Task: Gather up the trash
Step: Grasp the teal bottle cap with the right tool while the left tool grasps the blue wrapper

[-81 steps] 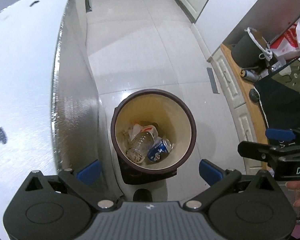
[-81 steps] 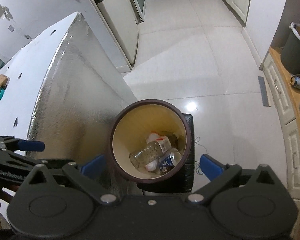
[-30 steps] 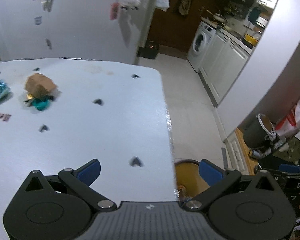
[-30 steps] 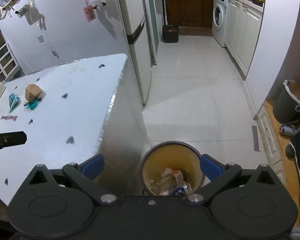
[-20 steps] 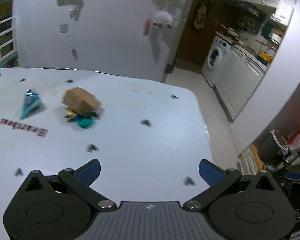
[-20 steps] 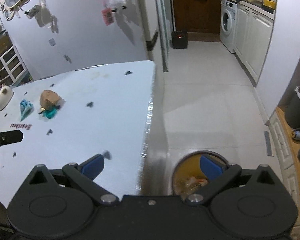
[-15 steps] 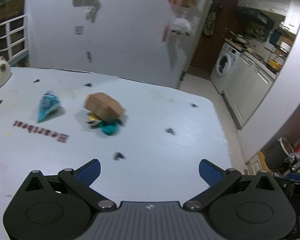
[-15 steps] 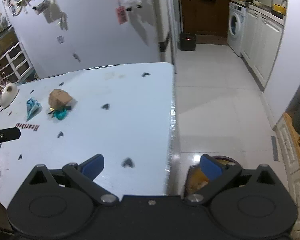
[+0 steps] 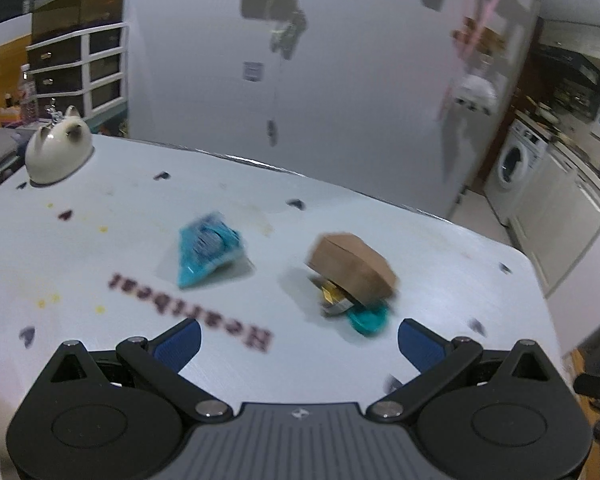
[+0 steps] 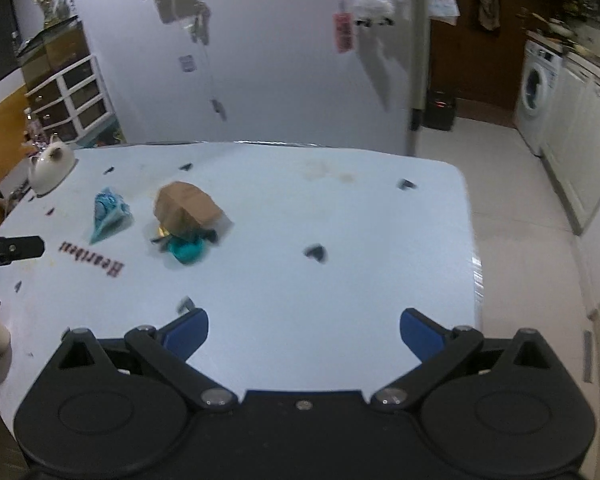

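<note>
A crumpled brown paper bag lies on the white table, on top of a teal wrapper and a small gold piece. A light-blue packet lies to its left. My left gripper is open and empty, just short of the bag. In the right wrist view the bag, the teal wrapper and the blue packet lie far left. My right gripper is open and empty over the table's near part. The left gripper's tip shows at the left edge.
A white cat-shaped pot stands at the table's far left corner. A grey fridge wall rises behind the table. The table's right edge drops to the tiled floor. A washing machine and cabinets stand at the right.
Both grippers have swung up and left from over the trash bin to the table. The bin has left both views. The left gripper has come closer to the paper bag.
</note>
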A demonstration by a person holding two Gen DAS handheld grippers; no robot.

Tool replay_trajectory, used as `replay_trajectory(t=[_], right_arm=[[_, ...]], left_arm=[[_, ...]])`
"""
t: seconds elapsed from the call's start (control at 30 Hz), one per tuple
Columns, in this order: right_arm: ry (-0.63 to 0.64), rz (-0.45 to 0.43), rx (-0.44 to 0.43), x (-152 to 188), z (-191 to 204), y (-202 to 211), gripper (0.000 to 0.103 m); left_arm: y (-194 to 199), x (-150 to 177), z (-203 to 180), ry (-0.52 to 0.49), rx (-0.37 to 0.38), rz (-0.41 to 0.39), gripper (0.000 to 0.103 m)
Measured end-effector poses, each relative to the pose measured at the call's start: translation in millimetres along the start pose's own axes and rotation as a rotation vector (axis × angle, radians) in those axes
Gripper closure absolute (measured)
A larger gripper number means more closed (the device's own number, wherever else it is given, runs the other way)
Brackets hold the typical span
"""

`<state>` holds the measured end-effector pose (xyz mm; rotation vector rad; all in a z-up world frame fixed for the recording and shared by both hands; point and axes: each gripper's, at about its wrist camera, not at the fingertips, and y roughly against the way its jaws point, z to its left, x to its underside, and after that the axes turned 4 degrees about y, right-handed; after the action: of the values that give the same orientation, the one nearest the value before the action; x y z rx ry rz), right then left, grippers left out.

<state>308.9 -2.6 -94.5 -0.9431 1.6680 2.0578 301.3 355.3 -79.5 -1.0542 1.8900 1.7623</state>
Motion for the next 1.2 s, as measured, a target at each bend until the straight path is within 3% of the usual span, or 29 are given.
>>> replay_trajectory(t=[0.17, 0.47, 0.77, 0.87, 0.97, 1.0, 1.07, 1.2], right_arm=[[0.059, -0.031, -0.060, -20, 21, -44, 0.000], [0.185, -0.069, -0.137, -34, 59, -125, 0.000], [0.281, 0.006, -0.203, -37, 96, -195, 0.002], [0.306, 0.033, -0.225, -39, 109, -217, 0.011], [0.317, 0.065, -0.248, -43, 120, -238, 0.017], [0.327, 0.056, -0.243, -44, 123, -241, 0.023], [0.353, 0.028, -0.223, -47, 126, -244, 0.050], [0.272, 0.005, -0.216, -62, 113, -240, 0.053]], left_arm=[[-49, -31, 29, 0.043, -0.049, -0.020, 0.000], [-137, -68, 72, 0.210, -0.060, 0.001, 0.001], [-205, -79, 90, 0.304, -0.104, 0.042, 0.005], [-218, -80, 92, 0.315, -0.122, 0.045, 0.006], [-229, -81, 94, 0.312, -0.146, 0.061, 0.014], [-233, -80, 95, 0.310, -0.150, 0.068, 0.020], [-237, -79, 94, 0.290, -0.161, 0.072, 0.028], [-235, -78, 87, 0.247, -0.152, 0.075, 0.041]])
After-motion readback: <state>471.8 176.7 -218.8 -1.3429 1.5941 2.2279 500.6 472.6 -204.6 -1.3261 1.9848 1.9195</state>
